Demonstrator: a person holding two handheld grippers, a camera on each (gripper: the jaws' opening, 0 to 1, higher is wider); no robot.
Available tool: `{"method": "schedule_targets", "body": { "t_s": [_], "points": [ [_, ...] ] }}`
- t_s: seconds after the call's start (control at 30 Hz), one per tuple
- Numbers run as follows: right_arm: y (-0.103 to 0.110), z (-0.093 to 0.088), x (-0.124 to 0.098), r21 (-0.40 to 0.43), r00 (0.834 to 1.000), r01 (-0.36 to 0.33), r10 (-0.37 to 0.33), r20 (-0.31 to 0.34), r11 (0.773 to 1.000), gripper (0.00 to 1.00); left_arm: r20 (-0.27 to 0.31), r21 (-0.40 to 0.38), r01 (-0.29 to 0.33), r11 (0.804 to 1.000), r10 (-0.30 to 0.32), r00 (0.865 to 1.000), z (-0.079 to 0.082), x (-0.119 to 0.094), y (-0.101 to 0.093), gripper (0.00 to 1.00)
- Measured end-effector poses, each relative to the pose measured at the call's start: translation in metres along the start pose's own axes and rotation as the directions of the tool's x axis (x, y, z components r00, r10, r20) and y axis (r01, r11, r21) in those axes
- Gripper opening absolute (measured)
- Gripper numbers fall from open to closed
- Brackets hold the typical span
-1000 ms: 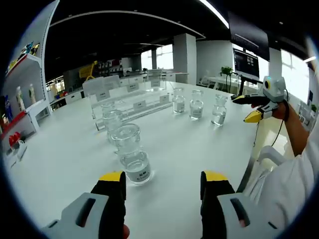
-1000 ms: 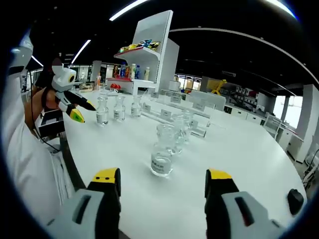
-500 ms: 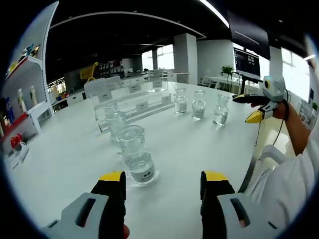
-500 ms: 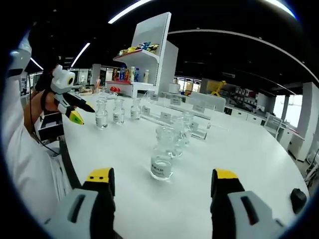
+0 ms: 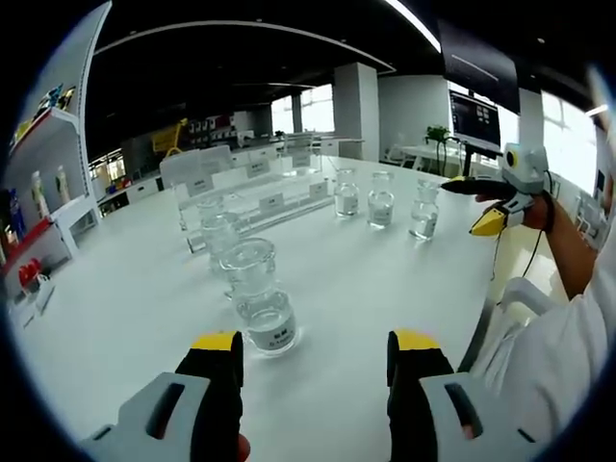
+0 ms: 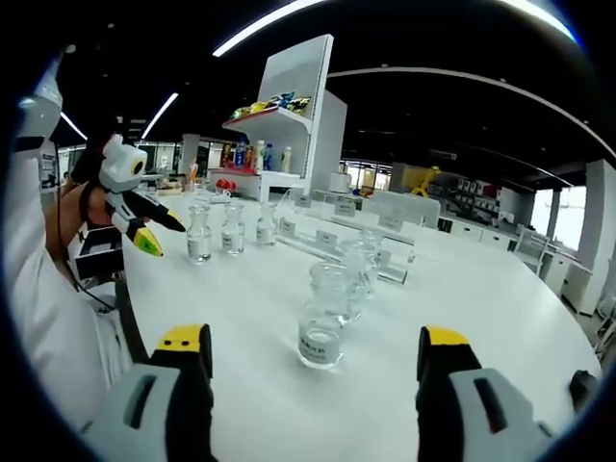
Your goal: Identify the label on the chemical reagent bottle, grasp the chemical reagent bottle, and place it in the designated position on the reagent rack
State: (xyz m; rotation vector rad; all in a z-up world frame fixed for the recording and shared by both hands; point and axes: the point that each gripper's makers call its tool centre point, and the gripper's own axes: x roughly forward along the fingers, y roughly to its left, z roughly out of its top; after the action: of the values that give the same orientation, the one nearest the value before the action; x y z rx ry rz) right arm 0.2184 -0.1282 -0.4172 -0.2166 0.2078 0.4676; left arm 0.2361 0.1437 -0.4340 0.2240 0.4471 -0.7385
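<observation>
In the left gripper view, the left gripper (image 5: 315,358) hovers low over the white table (image 5: 385,279), jaws wide and empty. The nearest bottle (image 5: 260,308) stands just ahead, its label too small to read. Behind it more bottles blur together before the clear rack (image 5: 255,192).

In the right gripper view, the right gripper (image 6: 318,358) is spread wide, empty, the same bottle (image 6: 324,320) standing between and beyond its tips. The left gripper (image 6: 130,192) is raised at left, jaws apart.

No text can be read: label on the nearest clear glass reagent bottle (image 5: 262,310) and the clear rack's tags (image 5: 270,203) are blurred.
</observation>
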Motion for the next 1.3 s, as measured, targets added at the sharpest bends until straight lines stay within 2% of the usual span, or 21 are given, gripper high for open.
{"method": "schedule_targets", "body": {
  "t_s": [0.27,0.4,0.47,0.57,0.7,0.8,0.9,1.03,1.13,1.3],
  "points": [
    [0.000,-0.002,0.009,0.003,1.000,0.000,0.000,0.013,1.000,0.86,-0.005,0.008,-0.011,1.000,0.011,1.000,0.000,-0.004,0.006,0.61],
    [0.007,0.006,0.012,-0.001,0.999,-0.017,0.017,0.051,1.000,0.83,-0.009,0.003,-0.020,1.000,0.020,1.000,-0.001,-0.003,0.008,0.61],
    [0.009,0.007,0.014,0.007,0.999,-0.026,0.025,0.045,1.000,0.80,-0.013,0.015,-0.011,1.000,0.011,1.000,0.001,-0.002,0.004,0.61],
    [0.003,0.006,0.015,0.022,0.999,0.007,-0.008,0.039,1.000,0.75,-0.006,0.025,-0.004,1.000,0.004,1.000,0.005,-0.003,0.001,0.61],
    [-0.001,0.010,0.017,0.059,0.998,0.012,-0.016,0.064,0.998,0.74,0.002,0.026,-0.006,1.000,0.006,1.000,0.007,-0.003,0.002,0.61],
    [-0.005,0.017,0.022,0.094,0.993,0.029,-0.039,0.107,0.995,0.72,0.000,0.027,-0.010,1.000,0.010,1.000,0.006,-0.003,0.003,0.61],
    [-0.004,0.016,0.030,0.116,0.993,0.033,-0.046,0.108,0.993,0.70,0.000,0.022,-0.011,1.000,0.011,1.000,0.005,-0.002,0.003,0.61],
    [-0.007,0.014,0.035,0.088,0.991,0.085,-0.094,0.095,0.992,0.58,0.007,0.008,0.009,1.000,-0.010,1.000,0.005,-0.002,-0.001,0.61],
    [-0.008,0.014,0.037,0.102,0.990,0.095,-0.105,0.091,0.990,0.57,0.009,0.002,0.013,1.000,-0.013,1.000,0.005,-0.002,-0.001,0.61],
    [-0.012,0.015,0.040,0.134,0.986,0.120,-0.134,0.102,0.984,0.48,0.015,0.002,0.005,1.000,-0.005,1.000,0.006,-0.003,0.001,0.61]
  ]
}}
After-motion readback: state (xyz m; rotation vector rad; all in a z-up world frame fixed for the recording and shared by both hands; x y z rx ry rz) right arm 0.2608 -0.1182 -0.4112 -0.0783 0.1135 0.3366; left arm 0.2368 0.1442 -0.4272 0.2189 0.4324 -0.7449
